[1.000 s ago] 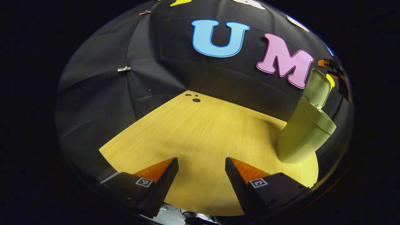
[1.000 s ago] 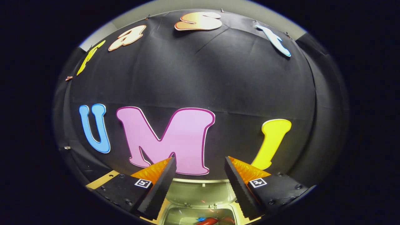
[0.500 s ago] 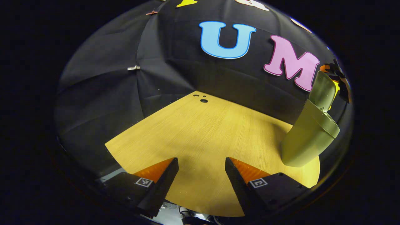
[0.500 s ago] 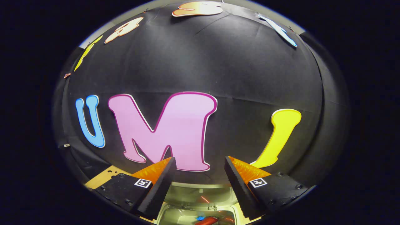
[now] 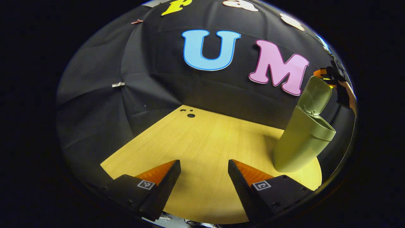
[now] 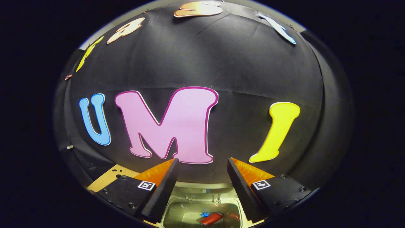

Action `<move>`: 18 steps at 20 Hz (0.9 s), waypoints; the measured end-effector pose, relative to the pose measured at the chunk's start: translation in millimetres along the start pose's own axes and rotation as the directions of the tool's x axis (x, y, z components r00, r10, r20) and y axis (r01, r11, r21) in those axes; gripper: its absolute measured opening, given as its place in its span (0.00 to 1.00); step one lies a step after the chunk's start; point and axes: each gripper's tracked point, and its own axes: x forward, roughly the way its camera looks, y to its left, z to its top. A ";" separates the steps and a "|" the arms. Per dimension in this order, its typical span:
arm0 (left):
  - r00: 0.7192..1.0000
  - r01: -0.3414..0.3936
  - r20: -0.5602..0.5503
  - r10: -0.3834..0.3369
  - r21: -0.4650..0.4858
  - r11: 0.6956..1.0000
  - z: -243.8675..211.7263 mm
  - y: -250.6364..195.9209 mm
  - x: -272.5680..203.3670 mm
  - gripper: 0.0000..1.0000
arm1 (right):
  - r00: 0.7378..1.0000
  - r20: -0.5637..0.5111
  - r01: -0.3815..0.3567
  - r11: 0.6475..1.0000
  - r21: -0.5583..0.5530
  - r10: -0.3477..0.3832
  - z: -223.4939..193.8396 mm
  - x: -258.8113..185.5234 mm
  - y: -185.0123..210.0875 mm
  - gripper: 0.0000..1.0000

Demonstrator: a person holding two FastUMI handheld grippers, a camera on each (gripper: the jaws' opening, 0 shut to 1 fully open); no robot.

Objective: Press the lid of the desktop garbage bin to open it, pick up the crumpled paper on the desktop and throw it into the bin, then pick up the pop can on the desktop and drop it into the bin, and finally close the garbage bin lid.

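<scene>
An olive-green garbage bin (image 5: 300, 142) stands at the right of the wooden desktop (image 5: 202, 142), its lid (image 5: 314, 96) tipped up and open. My left gripper (image 5: 204, 164) hovers open over the bare desk, well left of the bin, with nothing between its fingers. In the left gripper view my right gripper (image 5: 330, 75) shows above and behind the raised lid, a hand holding it. In the right gripper view my right gripper (image 6: 202, 163) is open and empty just above the bin's mouth (image 6: 202, 210). A red pop can (image 6: 211, 218) lies inside the bin.
The black booth wall rises close behind the desk and the bin. Small dark holes (image 5: 190, 115) mark the desk's far left corner. The desk's front edge runs just under my left fingers.
The right gripper has pulled back a little, so more of the bin's inside and the can shows beneath it. The left gripper's view has swung, shifting the bin slightly leftward.
</scene>
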 end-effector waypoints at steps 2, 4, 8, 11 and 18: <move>1.000 0.023 0.001 -0.023 0.041 0.999 2.4 -2.6 2.4 0.96 | 1.000 -0.011 -0.003 1.000 0.020 0.003 -12.0 -15.6 1.3 0.95; 0.999 0.043 -0.009 -0.043 0.070 0.997 0.8 -4.3 6.9 0.96 | 0.999 -0.037 -0.005 0.999 0.044 0.006 -26.6 -30.2 0.8 0.95; 0.996 0.076 -0.043 -0.072 0.086 0.993 -9.8 -10.6 12.3 0.96 | 0.995 -0.095 -0.002 0.999 0.033 0.005 -59.5 -50.8 0.1 0.95; 0.994 0.103 -0.056 -0.097 0.105 0.989 -12.2 -19.6 14.6 0.96 | 0.990 -0.138 0.010 0.999 0.043 -0.004 -87.4 -58.7 0.6 0.95; 0.988 0.153 -0.063 -0.145 0.159 0.975 -9.3 -38.2 19.4 0.96 | 0.978 -0.207 0.023 0.999 0.044 -0.013 -138.6 -72.3 -2.0 0.95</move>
